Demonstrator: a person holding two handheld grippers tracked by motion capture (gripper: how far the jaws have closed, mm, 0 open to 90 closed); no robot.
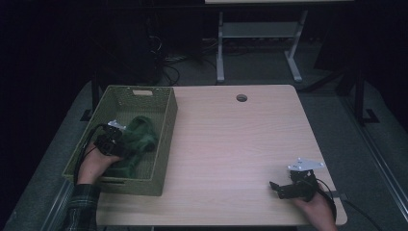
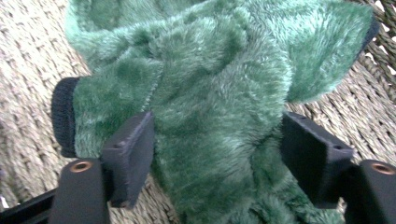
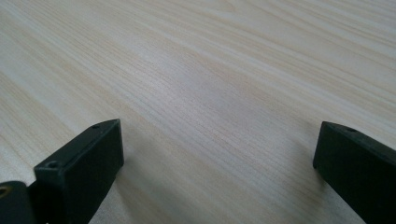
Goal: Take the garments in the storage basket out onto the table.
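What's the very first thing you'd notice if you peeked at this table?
A fuzzy green cloth bunched inside the woven basket at the table's left edge. The left tool reaches into the basket with the cloth between its jaws. The right tool rests open, low over bare wood at the table's near right corner.

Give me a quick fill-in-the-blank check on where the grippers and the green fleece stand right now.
1. The green fleece garment lies inside the woven ____.
2. The left gripper has the garment ____ its jaws.
3. The right gripper hovers over bare ____, jaws wide.
4. The basket sits at the table's ____ side.

Missing words: basket; between; tabletop; left
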